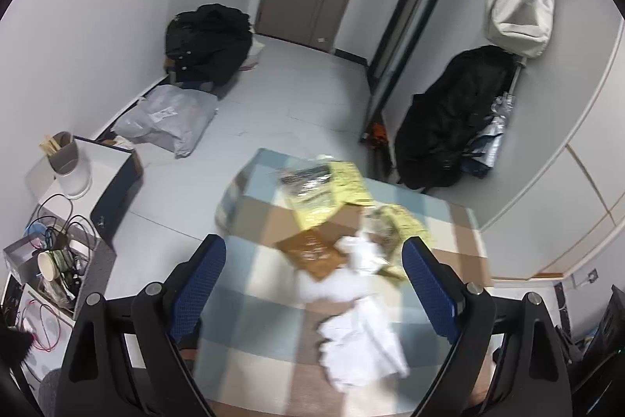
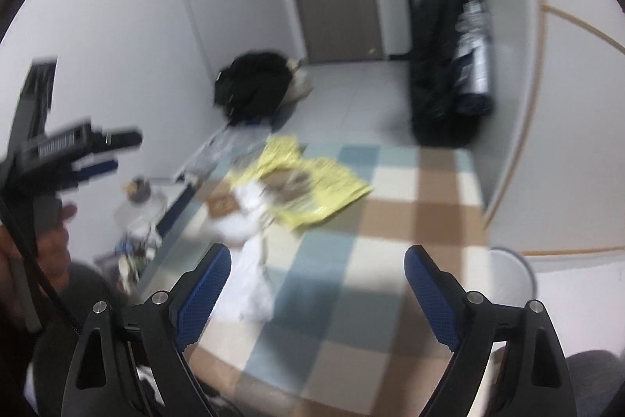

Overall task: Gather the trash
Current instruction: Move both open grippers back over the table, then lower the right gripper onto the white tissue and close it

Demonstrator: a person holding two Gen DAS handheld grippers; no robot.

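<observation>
In the left wrist view, the left gripper (image 1: 314, 284) is seen spread wide with nothing pinched; beyond its blue pads the trash is scattered on a checked cloth (image 1: 269, 221): yellow wrappers (image 1: 343, 186), a brown card (image 1: 312, 253) and crumpled white paper (image 1: 363, 335); a white bin (image 1: 72, 165) stands to the left on a low box.

In the blurred right wrist view, the right gripper (image 2: 316, 288) is likewise held wide and empty; the yellow wrappers (image 2: 332, 182) and white paper (image 2: 254, 284) are seen ahead on the cloth (image 2: 390, 260); the left gripper (image 2: 97, 151) is visible at the left edge.

left tool (image 1: 314, 284), right tool (image 2: 317, 286) spread wide (nothing gripped), angled down.
</observation>
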